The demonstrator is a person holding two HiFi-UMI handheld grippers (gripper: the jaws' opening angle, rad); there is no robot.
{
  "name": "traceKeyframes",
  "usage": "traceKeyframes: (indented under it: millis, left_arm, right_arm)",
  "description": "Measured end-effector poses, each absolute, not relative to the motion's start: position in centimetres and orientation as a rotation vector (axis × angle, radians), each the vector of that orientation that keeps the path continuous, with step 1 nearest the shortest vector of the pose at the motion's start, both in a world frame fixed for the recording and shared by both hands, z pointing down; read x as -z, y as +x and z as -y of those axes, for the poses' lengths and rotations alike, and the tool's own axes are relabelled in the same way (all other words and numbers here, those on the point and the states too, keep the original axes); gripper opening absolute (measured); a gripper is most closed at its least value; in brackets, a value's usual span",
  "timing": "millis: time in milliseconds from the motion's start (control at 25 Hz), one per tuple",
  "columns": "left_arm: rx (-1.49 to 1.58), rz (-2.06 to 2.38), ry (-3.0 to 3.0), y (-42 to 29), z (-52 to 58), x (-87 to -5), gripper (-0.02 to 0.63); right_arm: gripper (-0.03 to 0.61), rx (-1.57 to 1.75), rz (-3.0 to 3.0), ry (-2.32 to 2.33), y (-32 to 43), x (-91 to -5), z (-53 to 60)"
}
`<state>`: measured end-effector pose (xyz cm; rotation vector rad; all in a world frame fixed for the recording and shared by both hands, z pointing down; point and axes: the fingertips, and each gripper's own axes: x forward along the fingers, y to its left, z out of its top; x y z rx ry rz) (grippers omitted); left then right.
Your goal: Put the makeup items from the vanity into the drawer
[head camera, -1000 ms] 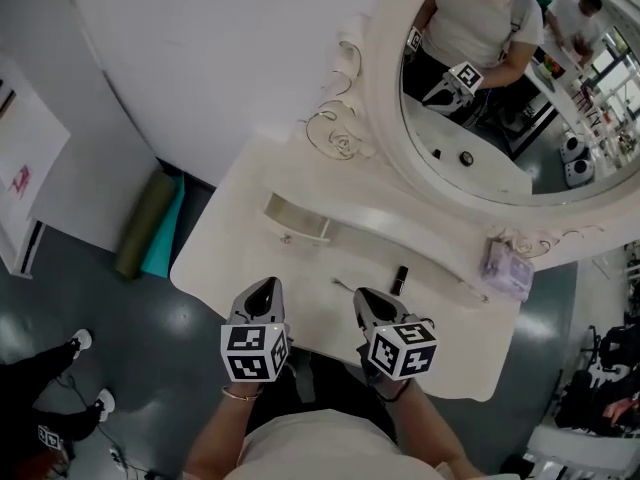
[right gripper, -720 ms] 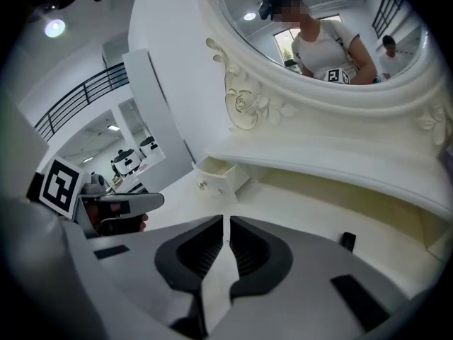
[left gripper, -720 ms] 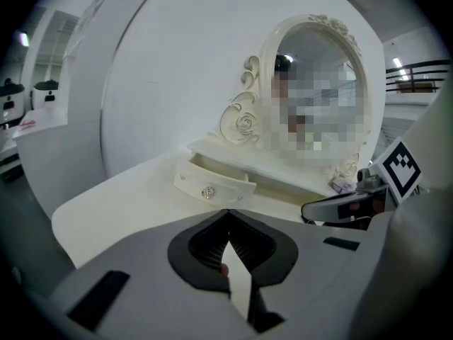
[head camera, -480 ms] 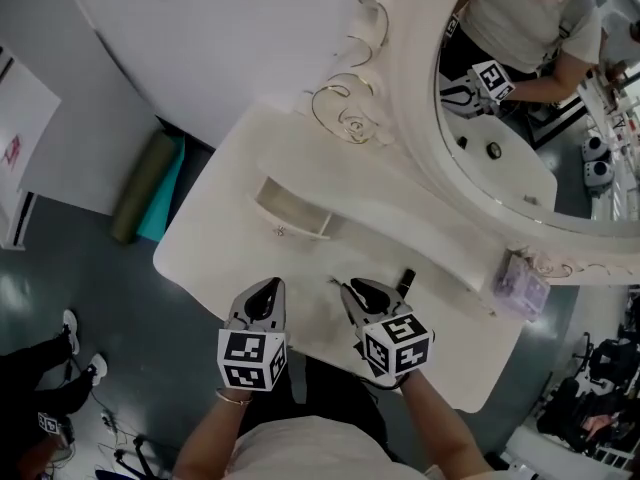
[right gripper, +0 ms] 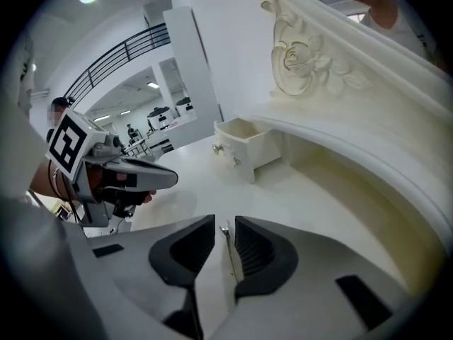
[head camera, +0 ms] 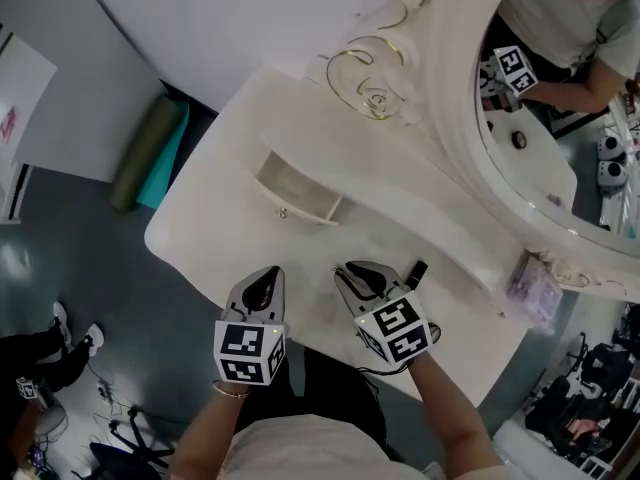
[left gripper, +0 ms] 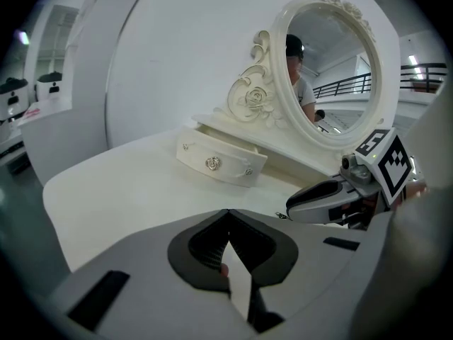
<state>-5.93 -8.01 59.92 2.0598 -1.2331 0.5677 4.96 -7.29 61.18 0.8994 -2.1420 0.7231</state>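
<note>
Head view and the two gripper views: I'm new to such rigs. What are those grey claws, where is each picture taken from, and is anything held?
A person holds a grey two-jaw gripper in each hand. The head view looks down from their head; each gripper view rides on one gripper. On the white vanity table are a small open white drawer and a black tube. The left gripper is shut, empty. The right gripper has just been opening its jaws; a thin metal stick lies between them, ungripped.
</note>
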Motion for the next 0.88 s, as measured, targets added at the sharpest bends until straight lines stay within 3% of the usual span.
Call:
traceKeyframes:
  millis: [880]
  left_arm:
    - [-0.555, 1.308, 1.999, -7.9, 7.9, -60.8, 0.006]
  right_arm:
    - [0.053, -0.686, 2.078, 0.823, 4.7, -63.2, 7.3]
